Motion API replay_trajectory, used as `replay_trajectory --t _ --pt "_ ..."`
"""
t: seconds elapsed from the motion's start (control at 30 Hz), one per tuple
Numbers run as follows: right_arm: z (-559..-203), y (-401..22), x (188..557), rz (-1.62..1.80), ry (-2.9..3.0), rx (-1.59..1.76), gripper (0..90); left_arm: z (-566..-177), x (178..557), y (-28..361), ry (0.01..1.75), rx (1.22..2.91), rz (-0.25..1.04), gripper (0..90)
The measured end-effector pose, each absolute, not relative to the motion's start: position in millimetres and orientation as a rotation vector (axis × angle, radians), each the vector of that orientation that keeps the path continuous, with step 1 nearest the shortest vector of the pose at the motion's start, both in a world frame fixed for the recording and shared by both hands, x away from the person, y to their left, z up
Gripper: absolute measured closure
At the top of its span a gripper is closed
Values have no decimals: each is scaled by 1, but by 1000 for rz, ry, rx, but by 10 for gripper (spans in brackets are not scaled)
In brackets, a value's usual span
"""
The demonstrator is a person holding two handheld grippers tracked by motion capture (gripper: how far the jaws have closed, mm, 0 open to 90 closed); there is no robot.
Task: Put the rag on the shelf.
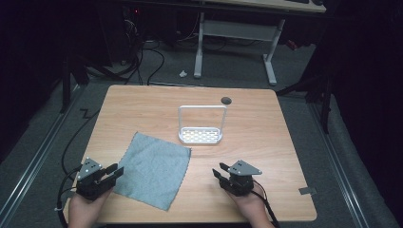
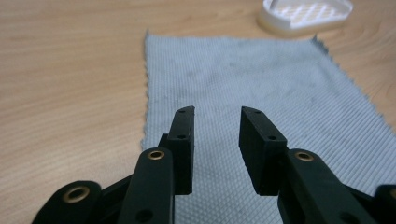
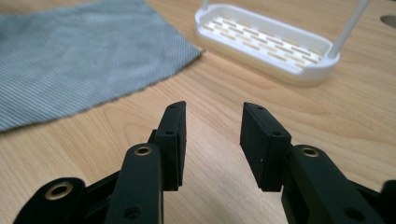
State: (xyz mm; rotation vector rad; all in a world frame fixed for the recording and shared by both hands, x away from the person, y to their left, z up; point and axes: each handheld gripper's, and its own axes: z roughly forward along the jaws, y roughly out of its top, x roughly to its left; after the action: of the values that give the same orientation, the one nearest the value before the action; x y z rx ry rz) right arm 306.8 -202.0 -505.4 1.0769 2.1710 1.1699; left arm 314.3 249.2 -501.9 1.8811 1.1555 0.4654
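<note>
Lying flat on the wooden table (image 1: 266, 123), the grey cloth (image 1: 153, 168) occupies the near-left part of the tabletop as seen in the high view. It is roughly square and turned so that none of its edges run parallel to the table's sides: one corner points toward the person's edge of the table, the opposite one away toward the far left, and a third corner reaches toward the white rack (image 1: 201, 135) and stops just short of its base. Because the piece is nearly square, no clear long axis stands out; its longest line runs corner to corner, from the far-left corner to the near one.

The left gripper (image 1: 114, 172) sits at the cloth's left corner, its jaws partly spread with nothing between them; in the left gripper view (image 2: 215, 140) they hang over the cloth (image 2: 261, 93), looking along its weave toward the rack (image 2: 306, 14). Whether the jaw tips touch the fabric I cannot tell.

The right gripper (image 1: 219, 171) rests well to the right of the cloth, over bare wood, jaws likewise half spread and empty. In the right gripper view (image 3: 212, 140) it faces the rack (image 3: 266, 44), with the cloth (image 3: 84, 56) off to the left.

The rack stands upright near the table's middle, its oval slotted base lying crosswise and a thin white frame rising from it.
</note>
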Motion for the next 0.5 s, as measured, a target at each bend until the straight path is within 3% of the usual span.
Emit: replay_trajectory --t 0.27,0.33,0.43,0.5 --pt "-509 -207 308 1137 2184 1091 616 -519 326 242 1176 1947 391 679" --pt "-509 -207 308 1136 2190 1082 617 -519 325 237 1150 1981 369 729" --pt "-509 -205 308 1151 2197 1073 639 -519 322 224 1089 2035 307 874" --pt "-508 -203 308 1155 2211 1053 664 -521 320 211 1047 2071 257 898"
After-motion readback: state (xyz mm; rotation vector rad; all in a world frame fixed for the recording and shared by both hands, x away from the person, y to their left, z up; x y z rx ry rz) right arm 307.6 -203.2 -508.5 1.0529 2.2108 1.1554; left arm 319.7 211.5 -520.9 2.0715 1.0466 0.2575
